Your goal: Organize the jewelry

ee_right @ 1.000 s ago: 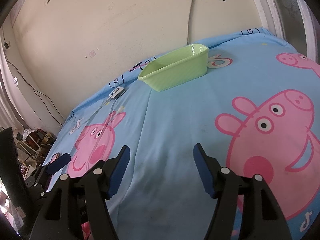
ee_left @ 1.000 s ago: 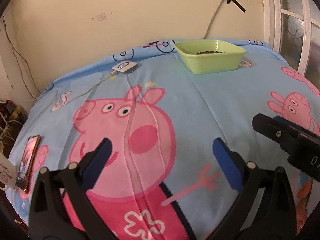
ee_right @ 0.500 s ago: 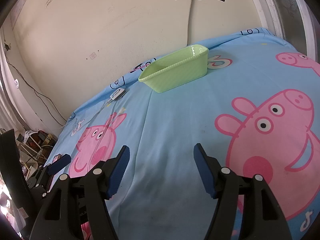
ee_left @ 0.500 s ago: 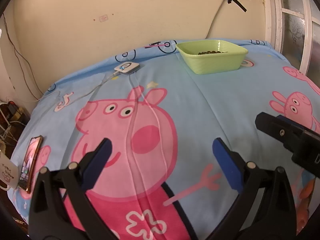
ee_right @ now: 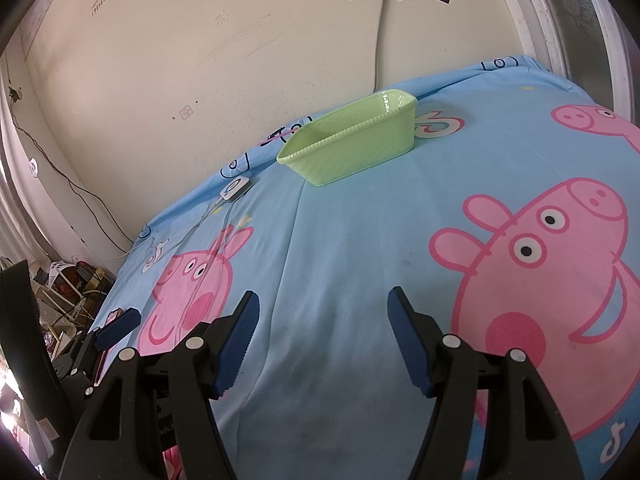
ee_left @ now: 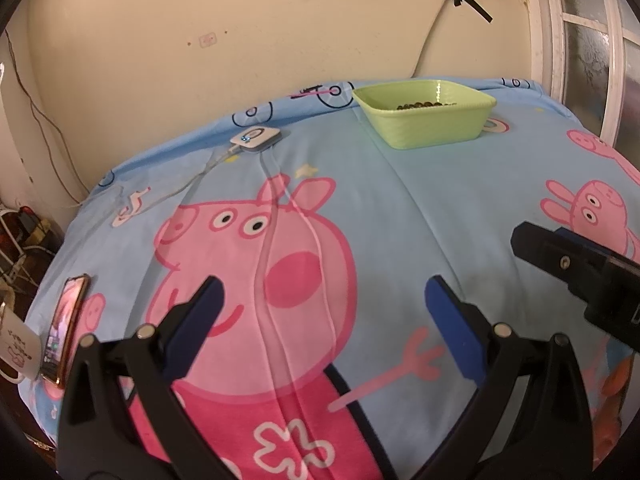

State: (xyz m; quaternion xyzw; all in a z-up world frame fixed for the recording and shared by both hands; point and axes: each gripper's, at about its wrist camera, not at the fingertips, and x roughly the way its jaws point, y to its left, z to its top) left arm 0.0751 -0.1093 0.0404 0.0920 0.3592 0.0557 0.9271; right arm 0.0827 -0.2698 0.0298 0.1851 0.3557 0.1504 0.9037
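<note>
A light green plastic basket (ee_left: 426, 118) stands at the far end of a blue cartoon-pig bedsheet (ee_left: 400, 216), near the wall. Small dark beads of jewelry (ee_left: 424, 105) show inside it in the left wrist view; in the right wrist view the basket (ee_right: 352, 148) hides its contents. My left gripper (ee_left: 324, 304) hovers open over the sheet with nothing between its blue pads. My right gripper (ee_right: 322, 312) is open too and holds nothing. The right gripper's black body (ee_left: 576, 264) shows at the right edge of the left wrist view, and a tip of the left gripper (ee_right: 118, 326) at the left of the right wrist view.
A small white device (ee_left: 256, 138) with thin cables lies on the sheet left of the basket. A phone (ee_left: 66, 324) lies at the bed's left edge beside a white mug (ee_left: 16, 348). Cluttered wires (ee_right: 68, 292) sit on the floor at left. A window frame (ee_left: 580, 40) stands at right.
</note>
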